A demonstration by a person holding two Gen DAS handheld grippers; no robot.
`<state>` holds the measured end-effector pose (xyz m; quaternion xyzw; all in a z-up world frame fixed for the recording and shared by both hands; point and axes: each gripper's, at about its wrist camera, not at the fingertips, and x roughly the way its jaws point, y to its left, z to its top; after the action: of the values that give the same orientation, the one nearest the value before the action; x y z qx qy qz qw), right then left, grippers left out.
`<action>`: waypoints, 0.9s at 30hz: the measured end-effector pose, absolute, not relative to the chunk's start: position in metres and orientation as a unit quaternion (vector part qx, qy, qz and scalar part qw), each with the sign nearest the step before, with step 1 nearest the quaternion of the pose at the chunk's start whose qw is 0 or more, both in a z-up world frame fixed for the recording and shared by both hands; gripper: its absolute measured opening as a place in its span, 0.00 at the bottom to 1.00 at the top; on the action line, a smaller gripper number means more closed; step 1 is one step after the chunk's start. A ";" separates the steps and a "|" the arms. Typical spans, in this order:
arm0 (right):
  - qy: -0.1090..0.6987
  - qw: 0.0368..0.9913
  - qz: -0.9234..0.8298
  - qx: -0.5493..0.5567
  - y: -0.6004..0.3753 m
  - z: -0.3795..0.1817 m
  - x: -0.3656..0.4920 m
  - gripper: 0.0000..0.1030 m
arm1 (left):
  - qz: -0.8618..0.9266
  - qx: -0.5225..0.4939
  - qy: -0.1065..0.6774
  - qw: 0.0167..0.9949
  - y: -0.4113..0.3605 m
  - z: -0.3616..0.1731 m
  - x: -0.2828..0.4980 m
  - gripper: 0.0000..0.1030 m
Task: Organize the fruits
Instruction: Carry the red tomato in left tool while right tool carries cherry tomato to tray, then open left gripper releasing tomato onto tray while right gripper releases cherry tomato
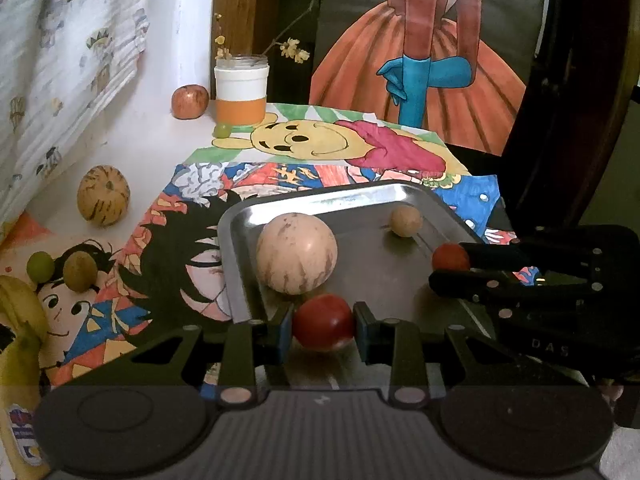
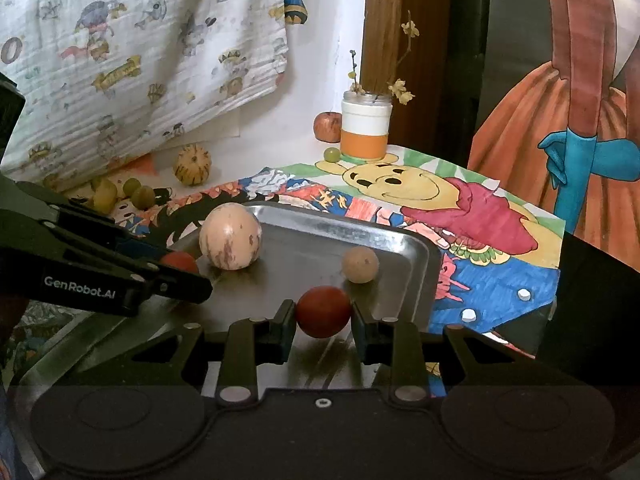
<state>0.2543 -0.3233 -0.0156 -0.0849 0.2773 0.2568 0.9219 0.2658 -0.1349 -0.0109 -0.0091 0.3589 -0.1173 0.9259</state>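
1. Over a steel tray (image 1: 400, 194), two hand-held grippers each clamp a red tomato just above the tray floor.
2. Far left of the left gripper (image 1: 322, 322), a banana (image 1: 18, 312), a green grape (image 1: 40, 266) and a small brown fruit (image 1: 80, 271) lie on the drawing-covered table (image 1: 168, 208), with a striped yellow melon (image 1: 103, 195) beyond them.
3. Ahead and slightly left of its fingers, a large pale melon (image 1: 296, 254) sits inside the tray, close to the left-hand tomato (image 1: 322, 322).
4. Farther ahead, near the wall, an apple (image 1: 190, 102), an orange-and-white jar (image 1: 241, 90) holding twigs and another grape (image 1: 222, 130) stand together.
5. Ahead and to the right, a small tan ball-shaped fruit (image 1: 406, 221) rests near the tray's far rim.
6. Right of it, the right gripper (image 2: 323, 312) is closed on the second tomato (image 2: 323, 312), seen from the left wrist at the tray's right edge.
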 end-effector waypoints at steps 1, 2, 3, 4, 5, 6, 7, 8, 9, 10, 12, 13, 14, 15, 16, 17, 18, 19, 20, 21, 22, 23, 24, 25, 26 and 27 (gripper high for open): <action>0.278 0.922 0.256 -0.085 -0.323 -0.016 0.254 0.31 | -0.117 -0.009 0.360 0.926 -0.135 -0.011 0.266 0.34; 0.278 0.922 0.255 -0.084 -0.323 -0.016 0.255 0.31 | -0.118 -0.009 0.361 0.925 -0.135 -0.012 0.266 0.34; 0.279 0.922 0.254 -0.084 -0.324 -0.016 0.255 0.31 | -0.118 -0.009 0.362 0.925 -0.136 -0.013 0.266 0.34; 0.281 0.922 0.253 -0.084 -0.324 -0.016 0.255 0.31 | -0.118 -0.010 0.363 0.924 -0.136 -0.013 0.266 0.34; 0.282 0.922 0.252 -0.084 -0.324 -0.017 0.255 0.32 | -0.117 -0.011 0.365 0.923 -0.136 -0.014 0.266 0.34; 0.282 0.921 0.253 -0.083 -0.324 -0.017 0.255 0.32 | -0.118 -0.013 0.367 0.922 -0.136 -0.015 0.266 0.34; 0.282 0.922 0.253 -0.082 -0.324 -0.017 0.255 0.32 | -0.118 -0.015 0.368 0.922 -0.135 -0.015 0.266 0.34; 0.282 0.922 0.253 -0.081 -0.325 -0.016 0.255 0.33 | -0.119 -0.017 0.367 0.922 -0.135 -0.015 0.266 0.34; 0.282 0.922 0.252 -0.081 -0.325 -0.016 0.255 0.33 | -0.120 -0.018 0.367 0.922 -0.134 -0.015 0.266 0.34; 0.283 0.922 0.251 -0.080 -0.325 -0.016 0.254 0.33 | -0.120 -0.020 0.368 0.922 -0.134 -0.015 0.266 0.34; 0.283 0.923 0.248 -0.079 -0.325 -0.015 0.253 0.34 | -0.120 -0.027 0.370 0.921 -0.132 -0.015 0.266 0.35; 0.282 0.924 0.247 -0.078 -0.325 -0.014 0.252 0.35 | -0.120 -0.029 0.371 0.921 -0.131 -0.015 0.265 0.38; 0.280 0.925 0.245 -0.078 -0.325 -0.012 0.250 0.36 | -0.120 -0.032 0.371 0.920 -0.129 -0.014 0.264 0.40; 0.277 0.926 0.243 -0.079 -0.325 -0.010 0.248 0.41 | -0.119 -0.035 0.370 0.921 -0.128 -0.012 0.262 0.43; 0.272 0.928 0.240 -0.079 -0.325 -0.008 0.246 0.49 | -0.118 -0.038 0.368 0.921 -0.126 -0.010 0.260 0.47; 0.267 0.930 0.239 -0.078 -0.326 -0.005 0.243 0.52 | -0.120 -0.045 0.365 0.922 -0.124 -0.007 0.257 0.49; 0.262 0.932 0.238 -0.076 -0.326 -0.003 0.240 0.57 | -0.122 -0.053 0.359 0.924 -0.121 -0.004 0.253 0.58; 0.257 0.934 0.237 -0.074 -0.327 0.000 0.237 0.61 | -0.122 -0.061 0.354 0.925 -0.118 -0.001 0.249 0.68; 0.254 0.936 0.234 -0.073 -0.327 0.002 0.234 0.63 | -0.118 -0.069 0.345 0.929 -0.115 0.003 0.244 0.71; 0.251 0.937 0.232 -0.072 -0.327 0.005 0.231 0.65 | -0.116 -0.073 0.339 0.931 -0.112 0.006 0.239 0.72; 0.246 0.939 0.230 -0.072 -0.326 0.008 0.227 0.68 | -0.114 -0.077 0.335 0.932 -0.109 0.009 0.235 0.72; 0.242 0.940 0.227 -0.073 -0.326 0.010 0.224 0.70 | -0.111 -0.080 0.332 0.933 -0.106 0.012 0.232 0.72; 0.239 0.942 0.225 -0.072 -0.326 0.013 0.220 0.73 | -0.106 -0.087 0.329 0.934 -0.101 0.015 0.228 0.74; 0.236 0.943 0.221 -0.071 -0.326 0.015 0.217 0.76 | -0.102 -0.092 0.326 0.935 -0.097 0.018 0.225 0.77; 0.233 0.945 0.219 -0.070 -0.325 0.018 0.212 0.78 | -0.097 -0.098 0.321 0.937 -0.092 0.021 0.220 0.80; 0.231 0.946 0.218 -0.068 -0.325 0.021 0.209 0.81 | -0.091 -0.102 0.316 0.939 -0.086 0.024 0.215 0.85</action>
<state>0.2087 -0.3247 0.0209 -0.0681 0.2307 0.2182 0.9458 0.2149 -0.0864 0.0244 -0.1025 0.3161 -0.0908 0.9388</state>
